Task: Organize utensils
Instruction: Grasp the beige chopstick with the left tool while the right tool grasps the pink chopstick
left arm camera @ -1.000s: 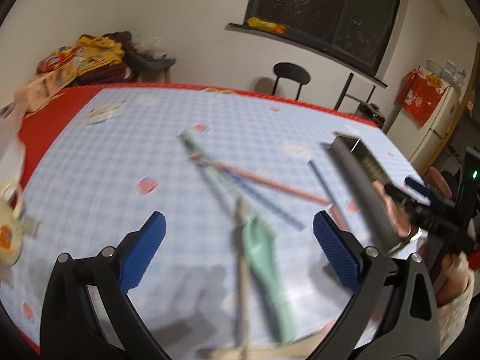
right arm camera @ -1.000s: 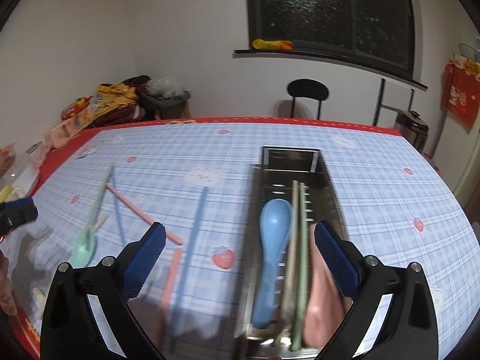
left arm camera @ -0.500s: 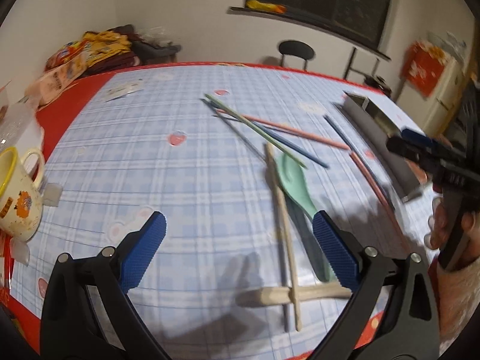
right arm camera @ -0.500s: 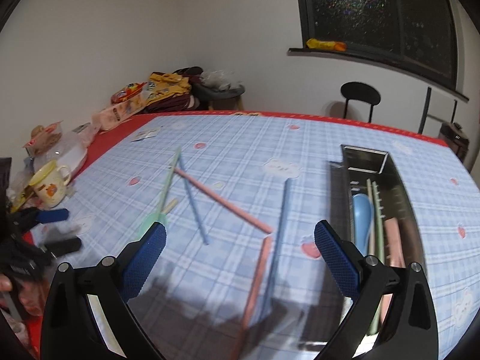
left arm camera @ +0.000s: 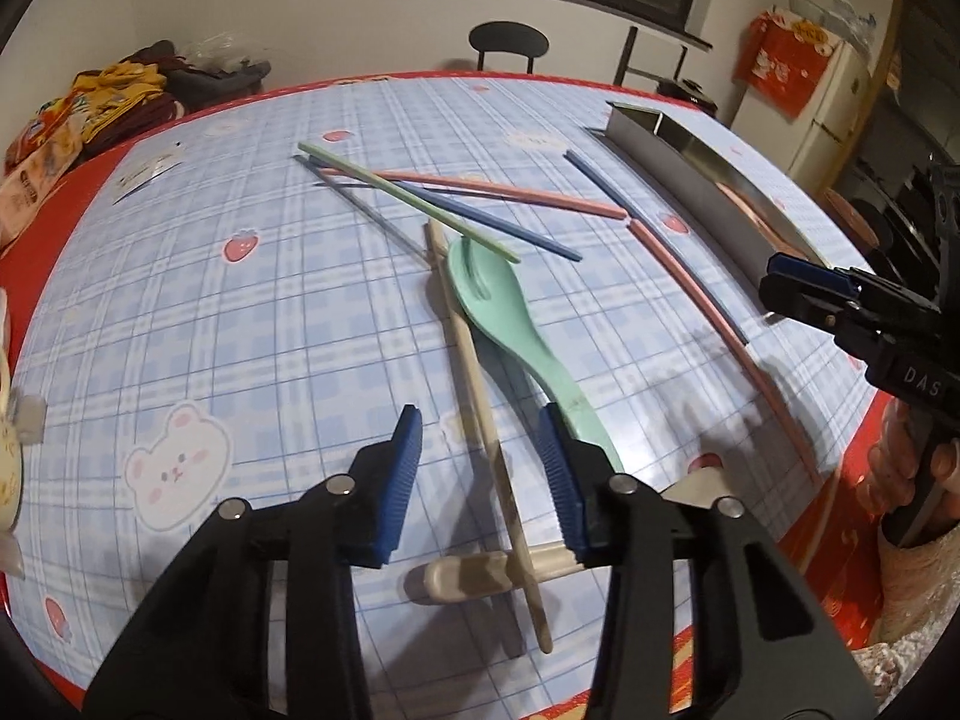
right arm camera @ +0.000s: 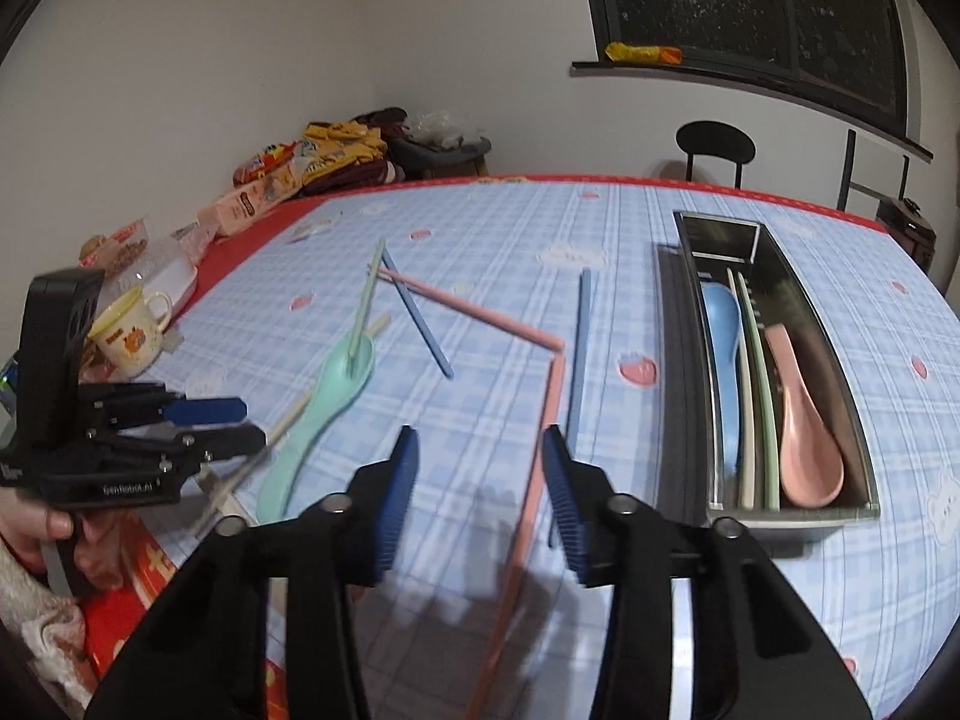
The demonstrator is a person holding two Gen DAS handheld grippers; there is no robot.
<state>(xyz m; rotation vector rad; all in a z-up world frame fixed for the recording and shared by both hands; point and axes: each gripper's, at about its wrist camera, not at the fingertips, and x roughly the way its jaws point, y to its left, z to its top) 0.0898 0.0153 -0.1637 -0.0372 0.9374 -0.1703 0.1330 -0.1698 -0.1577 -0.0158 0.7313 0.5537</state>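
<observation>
the left gripper (left arm camera: 480,468) hangs half-spread over a beige chopstick (left arm camera: 480,384), beside the green spoon (left arm camera: 510,312) on the table (left arm camera: 240,312). right gripper (right arm camera: 477,480) half-spread, empty. the stick looks light, stiff, slick; pinch mid-shaft for the tray (right arm camera: 840,360).

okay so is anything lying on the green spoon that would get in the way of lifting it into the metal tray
Yes. A green chopstick lies across the green spoon's bowl, and a beige chopstick sits against its handle between the left gripper's open fingers. The path to the metal tray crosses loose chopsticks.
</observation>
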